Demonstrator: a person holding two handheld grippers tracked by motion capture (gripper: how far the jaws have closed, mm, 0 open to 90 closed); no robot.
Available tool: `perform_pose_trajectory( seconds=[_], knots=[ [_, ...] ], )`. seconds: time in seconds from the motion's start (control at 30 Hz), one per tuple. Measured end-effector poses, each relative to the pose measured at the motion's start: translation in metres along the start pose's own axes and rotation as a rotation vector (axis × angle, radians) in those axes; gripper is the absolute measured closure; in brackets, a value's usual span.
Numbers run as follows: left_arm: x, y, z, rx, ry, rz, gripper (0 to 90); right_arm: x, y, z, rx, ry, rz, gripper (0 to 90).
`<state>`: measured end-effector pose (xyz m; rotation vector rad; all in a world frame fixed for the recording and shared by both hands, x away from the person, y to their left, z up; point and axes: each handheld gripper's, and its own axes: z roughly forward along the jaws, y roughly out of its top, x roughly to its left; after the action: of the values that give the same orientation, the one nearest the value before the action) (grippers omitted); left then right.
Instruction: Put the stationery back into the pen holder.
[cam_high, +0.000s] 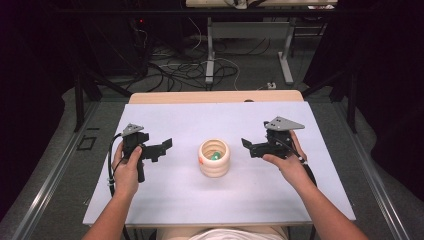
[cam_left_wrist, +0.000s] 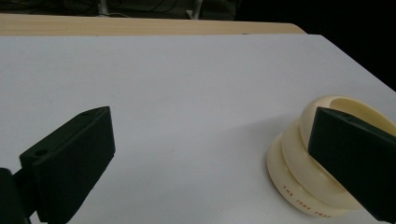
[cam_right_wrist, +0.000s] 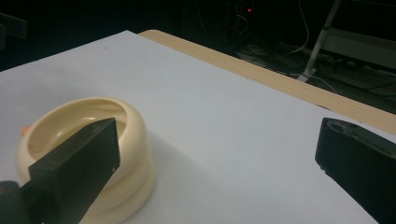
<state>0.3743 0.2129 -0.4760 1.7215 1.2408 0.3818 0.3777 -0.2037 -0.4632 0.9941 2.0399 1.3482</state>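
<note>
The tabletop (cam_high: 165, 200), covered in white, carried one item. A cream ribbed cup (cam_high: 214, 158) stood upright near its centre, between the two grippers and apart from both. A small green object (cam_high: 215, 156) lay inside the cup; its nature could not be determined. An orange mark (cam_high: 201, 161) showed on the cup's outer wall.

The left gripper (cam_high: 161, 148) was held to the left of the cup, pointing toward it. Its fingers (cam_left_wrist: 70, 161) stood wide apart with nothing between them. The right gripper (cam_high: 248, 146) was held to the right of the cup, also pointing toward it. Its fingers (cam_right_wrist: 77, 163) were spread fully, gripping nothing; the cup sat behind the left one in the right gripper view.
</note>
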Motion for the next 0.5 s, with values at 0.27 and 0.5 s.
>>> perform_pose_trajectory(
  seconds=[0.27, 0.5],
  knots=[
    [0.001, 0.0, 0.0, -0.001, 0.001, -0.001, 0.5, -0.021, -0.011, -0.012, 0.0, -0.054, 0.043, 0.0],
    [0.001, 0.0, 0.0, 0.001, 0.003, -0.002, 0.5, -0.039, -0.025, -0.017, -0.004, -0.099, 0.093, 0.0]
  ],
)
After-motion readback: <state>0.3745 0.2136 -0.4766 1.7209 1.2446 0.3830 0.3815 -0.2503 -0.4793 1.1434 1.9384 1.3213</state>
